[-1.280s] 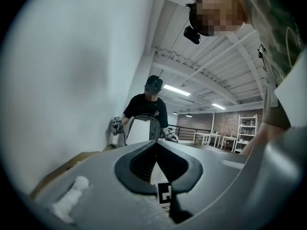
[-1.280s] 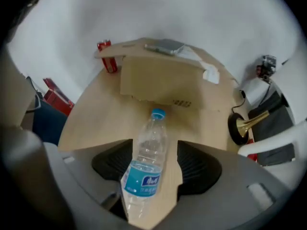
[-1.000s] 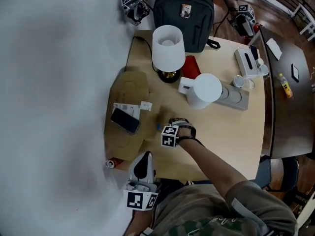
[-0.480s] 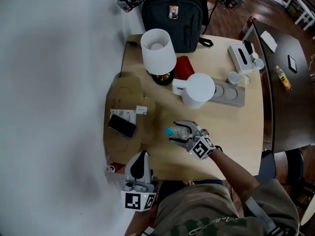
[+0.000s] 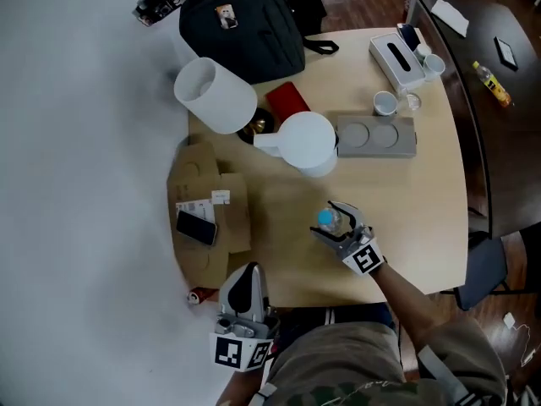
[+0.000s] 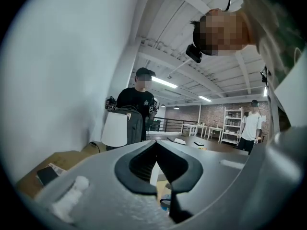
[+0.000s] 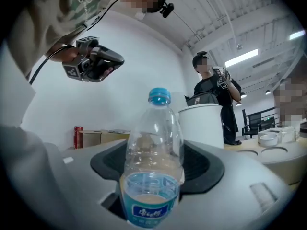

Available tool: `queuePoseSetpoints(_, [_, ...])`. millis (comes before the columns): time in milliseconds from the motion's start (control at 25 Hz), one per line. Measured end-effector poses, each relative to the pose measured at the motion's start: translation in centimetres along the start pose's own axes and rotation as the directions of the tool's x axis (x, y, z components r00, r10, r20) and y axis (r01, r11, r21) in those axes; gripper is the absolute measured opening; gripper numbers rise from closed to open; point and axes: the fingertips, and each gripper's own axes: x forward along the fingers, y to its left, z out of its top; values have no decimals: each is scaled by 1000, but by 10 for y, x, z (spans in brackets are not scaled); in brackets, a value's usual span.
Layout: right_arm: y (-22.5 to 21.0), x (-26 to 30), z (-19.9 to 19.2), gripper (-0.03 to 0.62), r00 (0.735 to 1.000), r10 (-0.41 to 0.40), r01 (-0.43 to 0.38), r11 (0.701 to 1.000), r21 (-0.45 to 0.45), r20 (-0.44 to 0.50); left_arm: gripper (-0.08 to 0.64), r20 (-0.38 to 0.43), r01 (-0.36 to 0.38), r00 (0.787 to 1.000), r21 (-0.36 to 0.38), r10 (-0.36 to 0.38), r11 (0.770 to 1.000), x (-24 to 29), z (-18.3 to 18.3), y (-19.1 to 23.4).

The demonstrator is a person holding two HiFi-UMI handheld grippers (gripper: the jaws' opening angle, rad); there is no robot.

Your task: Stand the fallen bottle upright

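Note:
A clear plastic bottle [image 7: 152, 162] with a blue cap [image 5: 325, 218] and a blue label stands upright between the jaws of my right gripper [image 5: 335, 223], which is shut on its lower body. The gripper hides the bottle's base, so I cannot tell whether it touches the wooden table [image 5: 414, 201]. In the head view the bottle is over the table's middle, just in front of a white jug [image 5: 306, 142]. My left gripper [image 5: 243, 271] hangs at the table's near edge, apart from the bottle. Its jaws are shut with their tips touching and nothing between them [image 6: 156, 143].
A white lampshade [image 5: 215, 94], a black backpack [image 5: 245, 24] and a red book [image 5: 287, 100] stand at the back. A grey tray [image 5: 376, 135], cups [image 5: 385, 102] and a tissue box [image 5: 396, 62] are back right. A cardboard box [image 5: 211, 197] with a phone [image 5: 196, 227] is left; a red can [image 5: 196, 296] is beside it.
My right gripper has lifted the bottle off the table, turned it from lying to upright and carried it to the right. The left gripper has shifted only a little.

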Motion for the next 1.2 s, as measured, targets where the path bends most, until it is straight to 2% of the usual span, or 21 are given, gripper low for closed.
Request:
queuePoseSetpoints(200, [6, -5, 8, 347, 998, 55, -54, 998, -35, 32, 5, -17, 8, 1000, 13, -7, 1000, 11, -5, -13])
queuePoseSetpoints(280, [8, -10, 23, 482, 996, 81, -80, 997, -13, 43, 5, -10, 0, 1000, 8, 0, 1000, 11, -2, -11])
queuePoseSetpoints(320, [10, -15, 35, 499, 995, 89, -89, 996, 2, 48, 5, -2, -3, 1000, 4, 3, 1000, 9, 1, -10])
queuePoseSetpoints(400, [14, -32, 66, 490, 995, 77, -80, 996, 48, 71, 5, 27, -4, 1000, -2, 4, 1000, 3, 12, -9])
queuePoseSetpoints(480, [12, -54, 111, 447, 991, 29, -40, 996, 75, 133, 5, 72, 12, 997, -7, -12, 1000, -5, 25, -10])
queuePoseSetpoints(600, [8, -88, 173, 270, 985, -46, 37, 998, 57, 166, 5, 133, 46, 990, -29, -42, 999, -20, 36, -9])
queuePoseSetpoints(760, [25, -133, 232, 153, 961, -198, 187, 980, 75, 195, 3, 159, 82, 985, -81, -68, 993, -53, 34, 8])
queuePoseSetpoints(840, [36, -148, 244, 132, 949, -246, 242, 969, 47, 196, 3, 169, 130, 979, -73, -116, 989, -63, 28, 4])
queuePoseSetpoints(960, [50, -170, 255, 117, 942, -277, 272, 961, 52, 191, 4, 179, 171, 970, -36, -162, 985, -85, 29, -17])
queuePoseSetpoints(1080, [59, -190, 263, 89, 935, -282, 277, 959, 54, 216, 5, 198, 153, 970, -30, -144, 988, -113, 33, -31])
queuePoseSetpoints(1200, [69, -211, 269, 41, 934, -252, 253, 967, 29, 253, 5, 217, 110, 971, -16, -104, 994, -138, 32, -52])
